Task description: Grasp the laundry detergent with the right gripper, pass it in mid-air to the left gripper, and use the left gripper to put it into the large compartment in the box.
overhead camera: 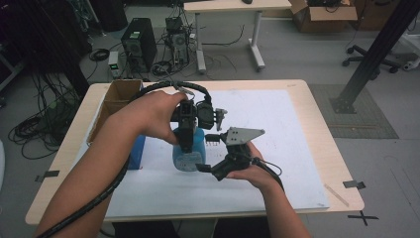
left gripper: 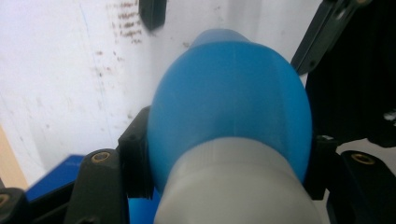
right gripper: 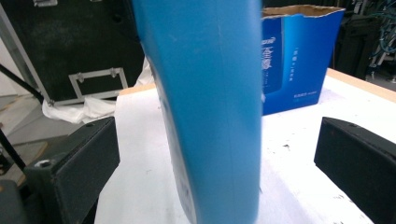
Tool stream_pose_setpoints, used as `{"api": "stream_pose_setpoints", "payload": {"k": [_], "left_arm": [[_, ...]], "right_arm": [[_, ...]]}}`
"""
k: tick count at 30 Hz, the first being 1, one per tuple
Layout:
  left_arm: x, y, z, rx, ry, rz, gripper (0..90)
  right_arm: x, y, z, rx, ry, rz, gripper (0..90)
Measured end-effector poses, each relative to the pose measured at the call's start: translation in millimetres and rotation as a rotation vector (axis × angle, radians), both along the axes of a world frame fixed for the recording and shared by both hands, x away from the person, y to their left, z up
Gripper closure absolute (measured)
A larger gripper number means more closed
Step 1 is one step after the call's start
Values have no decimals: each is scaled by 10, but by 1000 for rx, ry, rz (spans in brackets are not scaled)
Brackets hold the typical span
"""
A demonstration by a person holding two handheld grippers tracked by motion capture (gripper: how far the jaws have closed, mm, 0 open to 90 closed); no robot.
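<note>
High view, at the table —

A: What holds the blue bottle (overhead camera: 188, 154)?

B: The left gripper (overhead camera: 187, 144) comes down from above and is clamped on the bottle's upper body. In the left gripper view its two black jaws press against either side of the blue shoulder, just below the pale neck (left gripper: 233, 186).

A: And where does the bottle stand?

B: Upright on the white sheet (overhead camera: 277, 119) that covers the wooden table (overhead camera: 327, 148), near the middle and toward the person's side. A blue carton (right gripper: 299, 60) with an open top stands just behind it in the right gripper view; in the high view it is at the bottle's left.

A: The right gripper (overhead camera: 210, 171)?

B: It lies low and level beside the bottle's base, held in the right hand (overhead camera: 252, 173). Its jaws stand apart, one on each side of the bottle, with clear white sheet between each pad and the blue wall. They touch nothing.

A: Anything else on the table?

B: A brown cardboard box (overhead camera: 116, 99) at the far left corner.
</note>
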State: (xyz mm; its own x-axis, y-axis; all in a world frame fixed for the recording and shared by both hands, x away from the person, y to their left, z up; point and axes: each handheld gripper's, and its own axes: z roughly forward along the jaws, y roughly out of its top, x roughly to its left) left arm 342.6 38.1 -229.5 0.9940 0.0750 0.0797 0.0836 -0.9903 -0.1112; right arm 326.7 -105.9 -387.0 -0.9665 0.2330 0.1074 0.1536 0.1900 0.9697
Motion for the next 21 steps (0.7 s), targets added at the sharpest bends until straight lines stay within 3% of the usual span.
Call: {"api": "stream_pose_setpoints", "payload": {"k": [6,13,19,21], "left_arm": [[95,24,81,11,30,138,380],[164,143,246,-6,49,254,381],[222,247,360,-10,33,332,380],[277,330,441,-20,20,401,380]], "right_arm": [[-18,-197,68,11,-14,-23,2],[-27,-404,176,15,-31,-48,1],[-18,-555,265,22,-45,-64,2],[-13,-605,295,20,-47,-73,2]]}}
